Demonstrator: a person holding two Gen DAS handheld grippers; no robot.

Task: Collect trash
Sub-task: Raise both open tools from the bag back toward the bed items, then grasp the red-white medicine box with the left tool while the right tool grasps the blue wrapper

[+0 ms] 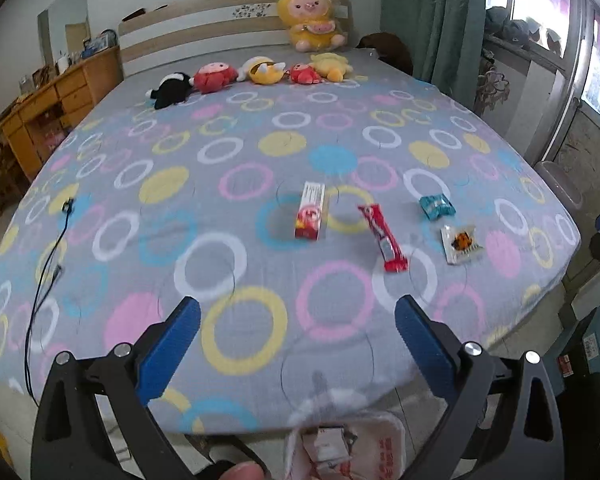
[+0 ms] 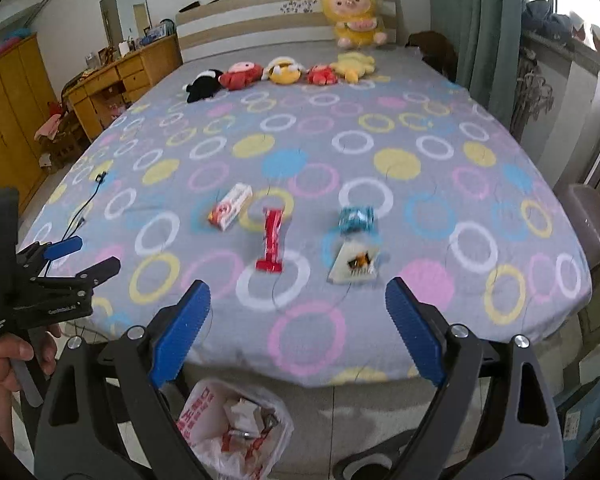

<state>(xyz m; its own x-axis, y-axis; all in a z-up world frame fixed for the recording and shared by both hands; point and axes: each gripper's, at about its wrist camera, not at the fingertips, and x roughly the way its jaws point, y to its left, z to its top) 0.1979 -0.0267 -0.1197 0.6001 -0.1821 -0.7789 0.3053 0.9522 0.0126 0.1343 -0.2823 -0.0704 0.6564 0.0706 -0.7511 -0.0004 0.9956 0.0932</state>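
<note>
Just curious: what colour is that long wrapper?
Red long wrapper, clearest in the right wrist view.

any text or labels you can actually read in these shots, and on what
None reads clearly.
White plastic bag on the floor: large red characters, too blurred to read.
Black body of the left tongs: small white lettering, too small to read.
Red-and-white carton, red bar wrapper, blue wrapper, white sachet: print blurred.

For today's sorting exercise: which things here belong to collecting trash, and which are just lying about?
Job: red-and-white box, red wrapper, blue wrapper, white packet, trash bag.
Lying about: plush toys, black cable, wooden desk.
</note>
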